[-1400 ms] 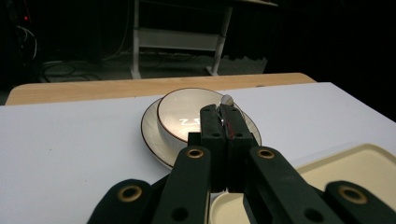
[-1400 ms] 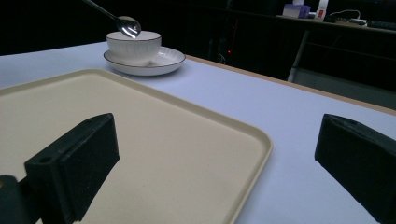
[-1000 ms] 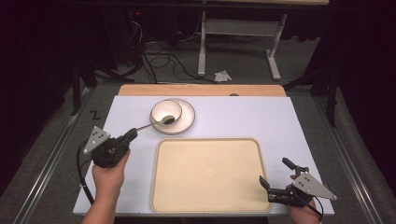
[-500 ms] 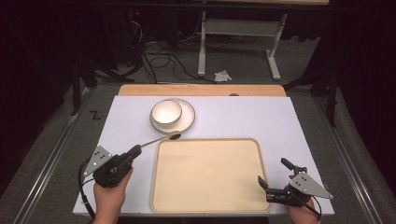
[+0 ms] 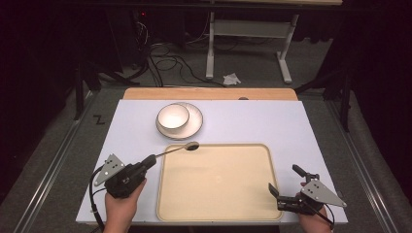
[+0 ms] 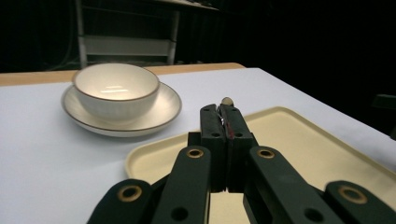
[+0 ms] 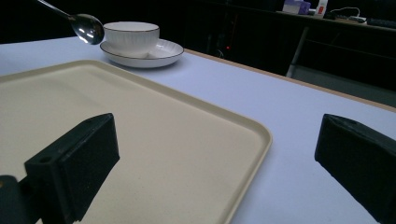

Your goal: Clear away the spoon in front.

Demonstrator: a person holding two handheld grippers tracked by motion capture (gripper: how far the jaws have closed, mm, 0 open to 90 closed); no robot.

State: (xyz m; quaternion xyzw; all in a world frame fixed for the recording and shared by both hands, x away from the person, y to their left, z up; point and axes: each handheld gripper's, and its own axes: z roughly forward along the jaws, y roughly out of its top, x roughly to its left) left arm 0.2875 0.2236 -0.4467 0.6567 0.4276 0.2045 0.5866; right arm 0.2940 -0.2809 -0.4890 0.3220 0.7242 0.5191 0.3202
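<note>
Left gripper (image 5: 151, 159) pinches the spoon (image 5: 177, 149) by its handle, jaws pressed together. Spoon's long axis runs toward two o'clock, its end over the tray (image 5: 218, 213) far-left rim, near the bowl (image 5: 173, 117). Right gripper (image 5: 284, 187) jaws spread, holding nothing.

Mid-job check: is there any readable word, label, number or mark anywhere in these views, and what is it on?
"Z": a dark mark on the grey floor, left of the table.
Boxes on the far shelf in the right gripper view: any print is too small and blurred to read.
No text on the spoon, the left gripper, bowl, saucer, tray or right gripper.
</note>
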